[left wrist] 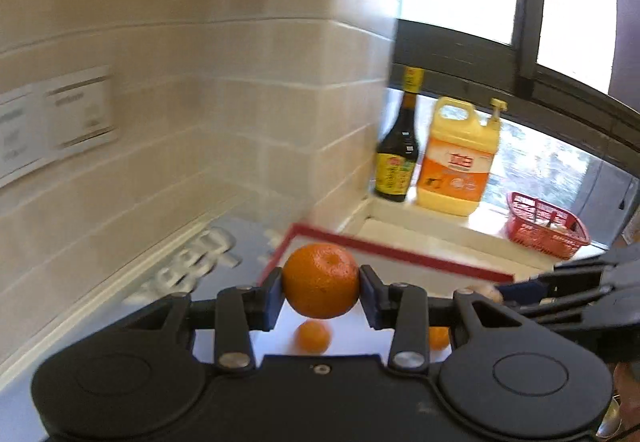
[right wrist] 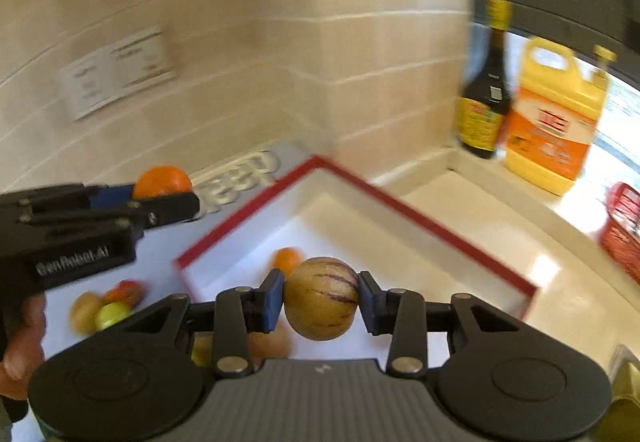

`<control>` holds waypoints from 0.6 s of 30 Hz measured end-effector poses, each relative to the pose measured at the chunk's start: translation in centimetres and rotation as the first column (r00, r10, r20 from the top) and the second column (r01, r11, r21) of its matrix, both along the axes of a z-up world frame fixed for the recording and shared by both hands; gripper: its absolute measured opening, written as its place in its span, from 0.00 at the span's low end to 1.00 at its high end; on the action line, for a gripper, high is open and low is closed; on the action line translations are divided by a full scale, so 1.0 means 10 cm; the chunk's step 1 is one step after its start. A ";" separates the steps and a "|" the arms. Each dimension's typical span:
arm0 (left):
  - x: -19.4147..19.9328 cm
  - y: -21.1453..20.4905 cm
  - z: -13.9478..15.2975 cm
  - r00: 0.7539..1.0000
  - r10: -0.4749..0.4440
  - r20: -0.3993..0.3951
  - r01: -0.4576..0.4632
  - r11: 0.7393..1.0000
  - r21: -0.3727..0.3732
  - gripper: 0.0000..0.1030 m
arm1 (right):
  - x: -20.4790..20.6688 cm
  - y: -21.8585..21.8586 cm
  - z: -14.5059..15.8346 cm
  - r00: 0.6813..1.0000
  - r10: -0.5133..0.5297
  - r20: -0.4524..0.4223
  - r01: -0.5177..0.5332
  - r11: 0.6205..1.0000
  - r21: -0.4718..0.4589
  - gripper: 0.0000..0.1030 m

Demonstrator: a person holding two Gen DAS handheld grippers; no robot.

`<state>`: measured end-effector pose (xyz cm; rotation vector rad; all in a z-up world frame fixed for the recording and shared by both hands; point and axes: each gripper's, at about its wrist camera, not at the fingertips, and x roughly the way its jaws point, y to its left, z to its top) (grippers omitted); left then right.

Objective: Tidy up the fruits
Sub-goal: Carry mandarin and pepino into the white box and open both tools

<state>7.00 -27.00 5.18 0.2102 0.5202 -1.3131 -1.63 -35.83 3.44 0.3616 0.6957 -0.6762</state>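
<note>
My left gripper (left wrist: 321,292) is shut on an orange (left wrist: 321,280) and holds it above the near-left part of a white tray with a red rim (left wrist: 394,251). The same gripper and orange (right wrist: 162,181) show at the left in the right wrist view. My right gripper (right wrist: 321,300) is shut on a round yellow melon with purple stripes (right wrist: 321,298), above the tray (right wrist: 404,209). Small oranges (left wrist: 313,336) lie in the tray below. Several loose fruits (right wrist: 106,306) lie on the white surface left of the tray.
A tiled wall corner stands behind the tray. A dark sauce bottle (left wrist: 398,149), a yellow detergent jug (left wrist: 458,157) and a red basket (left wrist: 546,224) stand on the window sill at the right. Wall sockets (left wrist: 78,113) are at the left.
</note>
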 end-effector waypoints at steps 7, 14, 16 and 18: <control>0.06 -0.94 -0.57 0.964 -0.159 -0.214 0.198 0.965 0.173 0.46 | -0.22 -0.48 -0.42 0.993 -0.111 -0.047 0.116 0.983 0.140 0.40; -0.07 -1.27 -0.96 0.961 -0.160 -0.225 0.220 0.936 0.274 0.46 | -0.24 -0.54 -0.78 0.986 -0.130 -0.107 0.150 0.968 0.201 0.40; -0.08 -1.28 -0.99 0.962 -0.161 -0.220 0.222 0.931 0.290 0.46 | -0.21 -0.53 -0.85 0.984 -0.126 -0.127 0.150 0.968 0.203 0.40; -0.10 -1.30 -1.02 0.964 -0.164 -0.211 0.224 0.926 0.303 0.46 | -0.17 -0.53 -0.92 0.982 -0.125 -0.143 0.153 0.967 0.204 0.40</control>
